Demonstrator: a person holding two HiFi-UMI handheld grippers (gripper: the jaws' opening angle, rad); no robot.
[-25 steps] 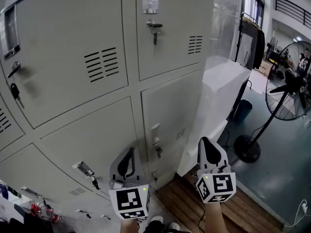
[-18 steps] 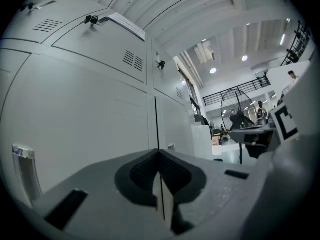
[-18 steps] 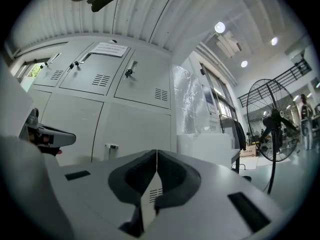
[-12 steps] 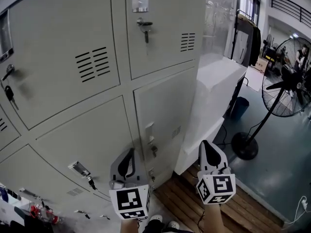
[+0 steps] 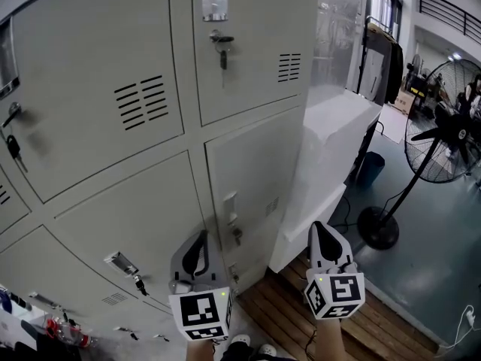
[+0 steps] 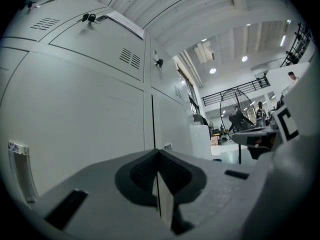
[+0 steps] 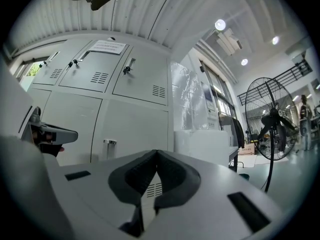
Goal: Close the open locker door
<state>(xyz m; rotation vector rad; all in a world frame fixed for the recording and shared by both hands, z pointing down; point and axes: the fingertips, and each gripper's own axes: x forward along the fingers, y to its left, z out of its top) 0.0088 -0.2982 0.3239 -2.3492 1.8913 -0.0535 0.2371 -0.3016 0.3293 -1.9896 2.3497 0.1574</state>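
Observation:
A wall of grey lockers fills the head view. The lower right locker door (image 5: 252, 175), with a small handle (image 5: 230, 201) and a key, lies flush with its neighbours; I see no door standing open. My left gripper (image 5: 202, 234) and right gripper (image 5: 319, 226) hang side by side low in front of that door, apart from it, both shut and empty. In the left gripper view the shut left gripper (image 6: 158, 152) points along the locker fronts (image 6: 75, 114). The right gripper view shows the shut right gripper (image 7: 156, 153) facing the same lower door (image 7: 132, 124).
A white cabinet (image 5: 338, 138) stands against the lockers' right end. A pedestal fan (image 5: 443, 138) and a blue bin (image 5: 372, 170) stand further right. Wooden slats (image 5: 289, 310) cover the floor under me. Keys hang from an upper lock (image 5: 222, 47).
In the head view the lockers have slid a little to the left as the view turned. Both grippers keep their places low in the frame, still shut.

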